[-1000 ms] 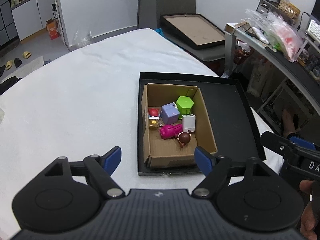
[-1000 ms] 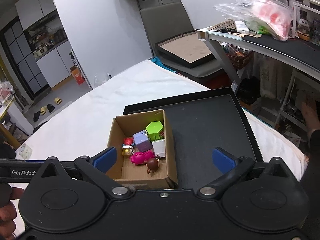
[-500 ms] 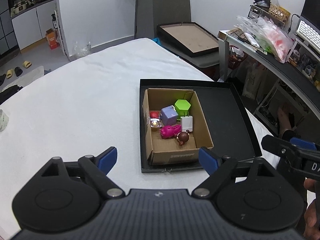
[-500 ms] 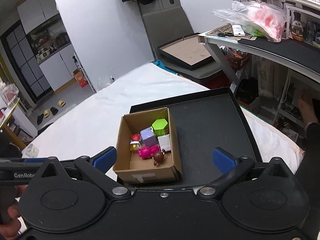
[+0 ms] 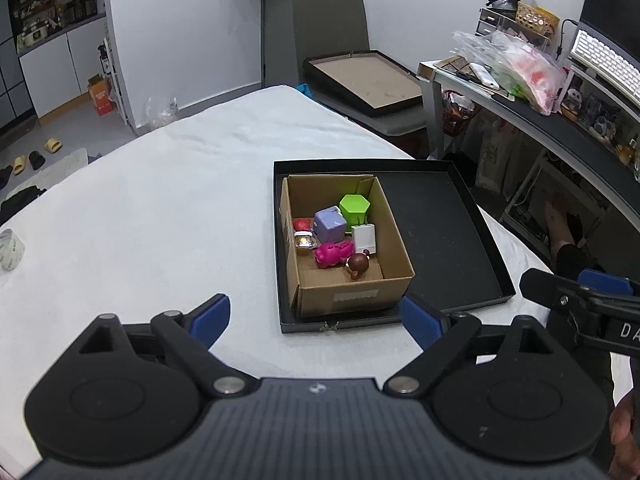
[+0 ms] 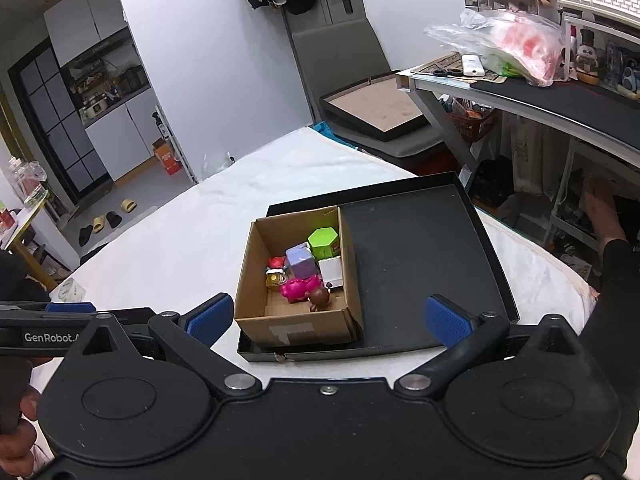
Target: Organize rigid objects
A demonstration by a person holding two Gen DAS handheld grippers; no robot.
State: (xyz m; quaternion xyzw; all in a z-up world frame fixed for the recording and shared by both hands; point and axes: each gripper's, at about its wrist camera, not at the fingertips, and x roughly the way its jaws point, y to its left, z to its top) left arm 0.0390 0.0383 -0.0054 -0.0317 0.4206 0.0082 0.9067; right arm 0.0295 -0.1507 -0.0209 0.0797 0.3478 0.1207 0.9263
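A cardboard box (image 5: 352,294) stands in the left part of a black tray (image 5: 440,224) on the white table. In it lie a green hexagon block (image 5: 354,208), a purple cube (image 5: 329,224), a white charger (image 5: 364,238), a pink toy (image 5: 332,254), a brown figure (image 5: 358,265), a small jar (image 5: 304,240) and a red piece (image 5: 301,224). The box (image 6: 296,326) and tray (image 6: 420,248) also show in the right wrist view. My left gripper (image 5: 316,320) is open and empty, held back above the table's near edge. My right gripper (image 6: 326,316) is open and empty, likewise short of the box.
A tape roll (image 5: 10,248) lies at the table's left edge. A grey chair holding a framed board (image 5: 364,80) stands beyond the table. A cluttered desk (image 5: 540,92) runs along the right. The right gripper shows at the left wrist view's right edge (image 5: 580,300).
Both grippers have pulled back and risen away from the box, which looks smaller and farther. Both stay open and empty. The objects in the box have not moved.
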